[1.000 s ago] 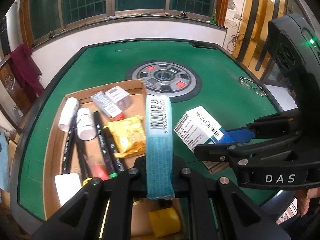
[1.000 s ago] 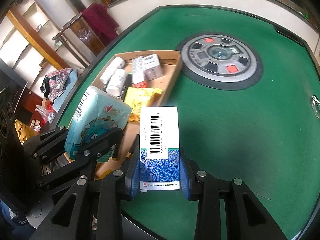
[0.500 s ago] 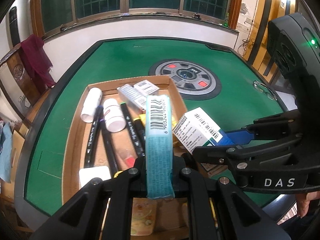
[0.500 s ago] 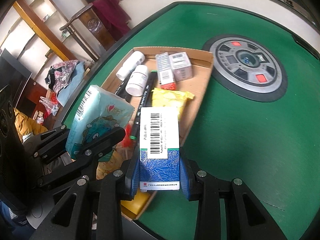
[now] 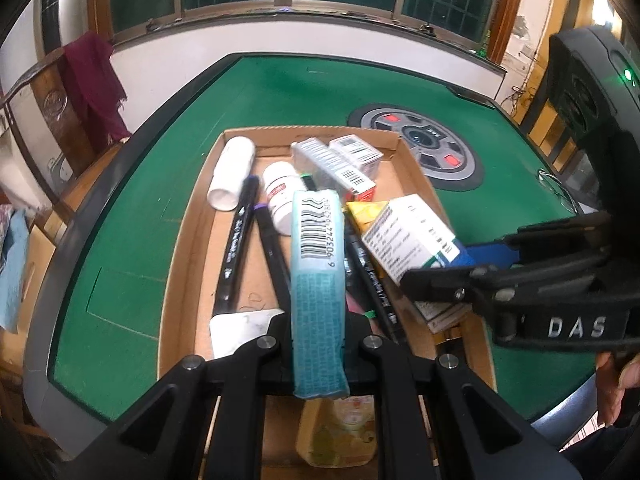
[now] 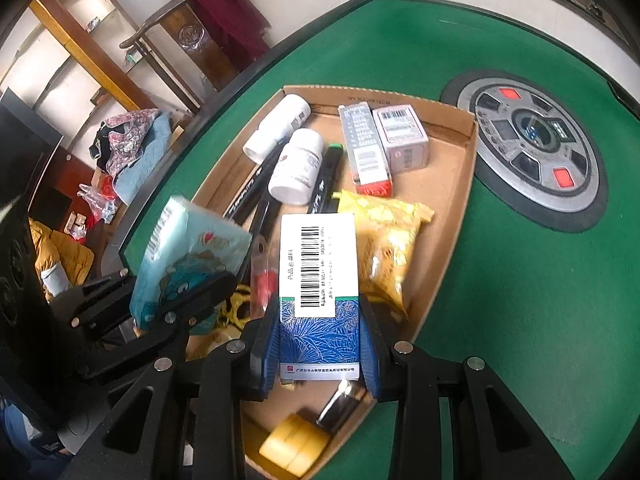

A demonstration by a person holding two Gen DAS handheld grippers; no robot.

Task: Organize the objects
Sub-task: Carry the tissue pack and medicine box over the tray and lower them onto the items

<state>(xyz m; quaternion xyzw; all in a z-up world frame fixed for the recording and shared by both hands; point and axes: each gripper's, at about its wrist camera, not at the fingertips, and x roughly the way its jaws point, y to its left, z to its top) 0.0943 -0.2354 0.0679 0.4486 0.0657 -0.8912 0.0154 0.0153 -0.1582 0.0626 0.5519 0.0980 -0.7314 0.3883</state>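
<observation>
My left gripper (image 5: 318,332) is shut on a teal tissue pack (image 5: 318,272), held edge-up above the cardboard tray (image 5: 180,248). My right gripper (image 6: 318,344) is shut on a blue and white medicine box (image 6: 318,276) with its barcode facing up, over the near part of the tray (image 6: 464,200). The two grippers hang side by side. In the tray lie two white bottles (image 6: 296,164), several black markers (image 5: 236,240), two small boxes (image 6: 400,140) and a yellow snack packet (image 6: 384,248).
The tray sits on a green felt table (image 6: 500,320) with a raised dark rim. A round grey disc (image 6: 532,148) is set into the table right of the tray. A wooden chair with a dark red cloth (image 5: 92,80) stands at the far left.
Both grippers have moved left with their loads, from over the green felt to above the tray. Neither grip has changed.
</observation>
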